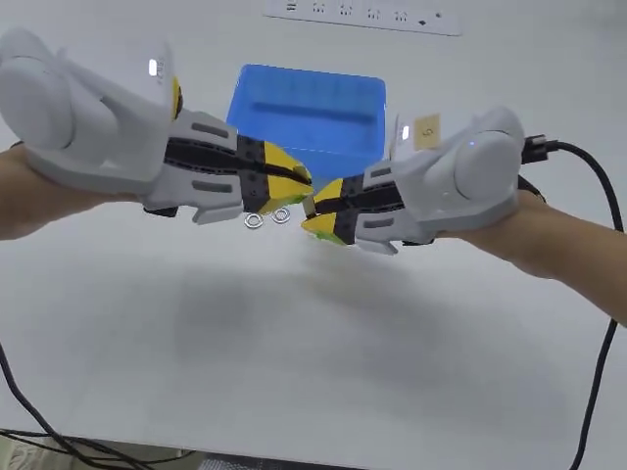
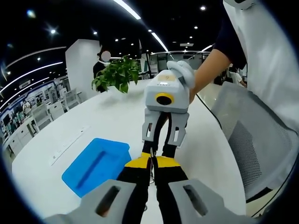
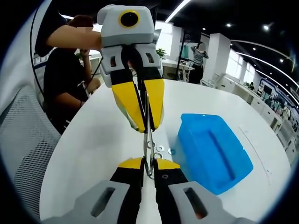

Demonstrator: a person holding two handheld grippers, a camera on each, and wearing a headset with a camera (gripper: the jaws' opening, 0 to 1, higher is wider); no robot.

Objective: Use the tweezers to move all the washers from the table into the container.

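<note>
Over the white table [image 1: 294,333] my two grippers meet tip to tip in front of the blue container [image 1: 309,103]. The left gripper [image 1: 302,182] comes in from the left, the right gripper [image 1: 315,211] from the right. In the right gripper view thin metal tweezers [image 3: 146,126] run from my right gripper [image 3: 148,165] up into the left gripper's yellow jaws; both are shut on them. Small steel washers [image 1: 255,220] lie on the table under the tips, near the container [image 3: 212,149]. The left gripper [image 2: 151,161] faces the right one, with the container [image 2: 96,165] at its lower left.
A white power strip [image 1: 362,14] lies at the table's far edge. A black cable [image 1: 607,225] trails from the right gripper. A seated person [image 3: 70,60] and a mesh chair [image 2: 247,140] are beside the table. The near half of the table is bare.
</note>
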